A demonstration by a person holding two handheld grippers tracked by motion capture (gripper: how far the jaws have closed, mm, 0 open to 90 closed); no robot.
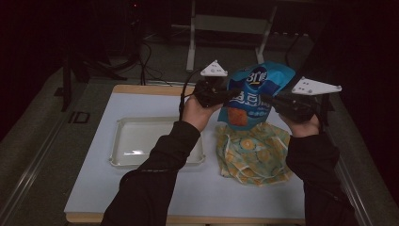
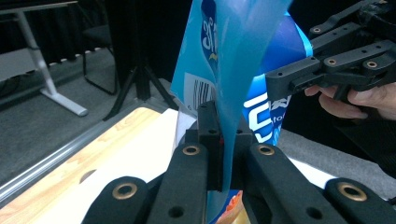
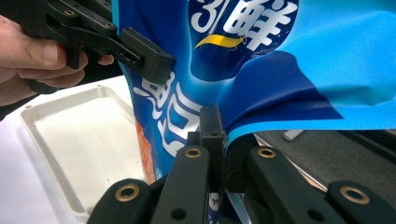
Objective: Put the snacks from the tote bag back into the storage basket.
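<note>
Above the right half of the white table (image 1: 89, 188) I have a blue snack bag (image 1: 256, 94) held up in the air between my two grippers, clear of the surface. My left gripper (image 1: 225, 95) pinches the bag's left edge; in the left gripper view its jaws are pressed together on the thin blue film (image 2: 233, 93), which rises straight up out of them. My right gripper (image 1: 273, 101) clamps the opposite edge, and in the right gripper view its jaws are closed tight on a fold of the same bag (image 3: 261, 56), with white lettering and a yellow swoosh showing above. The bag hangs roughly upright, its orange lower panel pointing down.

Directly beneath it lies a crumpled cloth bag (image 1: 254, 153) printed with orange slices, resting on the table. To the left of that cloth, just beside it, sits a shallow cream tray (image 1: 117, 141), well below the snack bag. Both of my sleeves come in from the bottom of the high view.
</note>
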